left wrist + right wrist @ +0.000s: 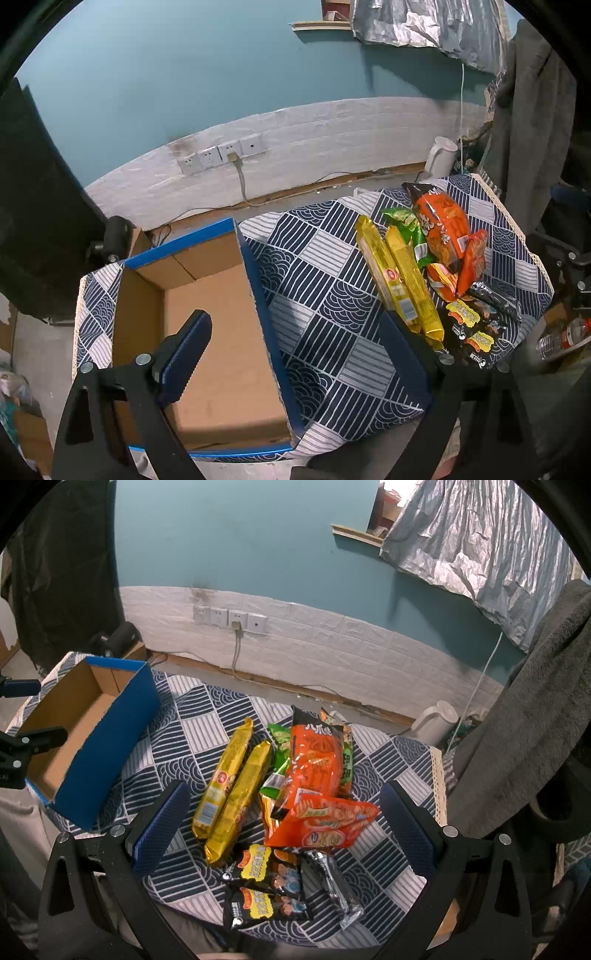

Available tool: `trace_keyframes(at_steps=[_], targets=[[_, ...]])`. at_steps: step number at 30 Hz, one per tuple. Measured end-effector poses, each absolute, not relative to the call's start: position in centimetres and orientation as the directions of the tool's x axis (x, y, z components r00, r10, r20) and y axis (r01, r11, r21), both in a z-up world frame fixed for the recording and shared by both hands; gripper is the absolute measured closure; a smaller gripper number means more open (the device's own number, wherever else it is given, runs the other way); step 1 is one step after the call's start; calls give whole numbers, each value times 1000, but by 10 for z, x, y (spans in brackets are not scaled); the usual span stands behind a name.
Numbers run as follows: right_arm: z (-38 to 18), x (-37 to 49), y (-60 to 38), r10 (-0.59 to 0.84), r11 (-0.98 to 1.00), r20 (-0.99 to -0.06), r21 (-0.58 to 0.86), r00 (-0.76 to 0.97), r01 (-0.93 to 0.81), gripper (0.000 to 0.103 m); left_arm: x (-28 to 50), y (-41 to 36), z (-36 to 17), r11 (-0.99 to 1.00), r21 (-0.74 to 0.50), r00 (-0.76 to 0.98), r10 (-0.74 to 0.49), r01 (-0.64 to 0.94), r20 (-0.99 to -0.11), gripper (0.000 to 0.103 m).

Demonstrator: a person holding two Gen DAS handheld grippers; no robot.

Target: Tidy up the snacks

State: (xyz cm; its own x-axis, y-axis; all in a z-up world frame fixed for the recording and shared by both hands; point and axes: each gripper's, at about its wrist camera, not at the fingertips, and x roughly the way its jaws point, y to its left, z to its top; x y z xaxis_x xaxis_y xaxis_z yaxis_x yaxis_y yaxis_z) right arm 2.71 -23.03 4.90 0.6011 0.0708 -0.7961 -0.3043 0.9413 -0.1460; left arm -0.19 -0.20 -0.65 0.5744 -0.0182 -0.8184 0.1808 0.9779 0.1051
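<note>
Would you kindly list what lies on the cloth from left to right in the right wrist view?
Blue cardboard box → two yellow packets → green packet → orange bags.

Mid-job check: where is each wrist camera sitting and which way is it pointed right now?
Left wrist: rides the open left claw, held above the cardboard box, facing the wall sockets; snack pile off right; only its own fingers show.
Right wrist: rides the open right claw, above the snack pile, facing the same wall; the left claw pokes in at the left edge.
Shared: box, snacks, patterned cloth, sockets, kettle.
</note>
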Motion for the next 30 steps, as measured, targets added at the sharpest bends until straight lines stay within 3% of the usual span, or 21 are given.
trace_keyframes(at_steps=[30], targets=[[49, 27, -230, 71, 942, -797, -145, 599, -304, 3, -2, -5, -12, 976, 107, 563, -19, 190, -826, 10]])
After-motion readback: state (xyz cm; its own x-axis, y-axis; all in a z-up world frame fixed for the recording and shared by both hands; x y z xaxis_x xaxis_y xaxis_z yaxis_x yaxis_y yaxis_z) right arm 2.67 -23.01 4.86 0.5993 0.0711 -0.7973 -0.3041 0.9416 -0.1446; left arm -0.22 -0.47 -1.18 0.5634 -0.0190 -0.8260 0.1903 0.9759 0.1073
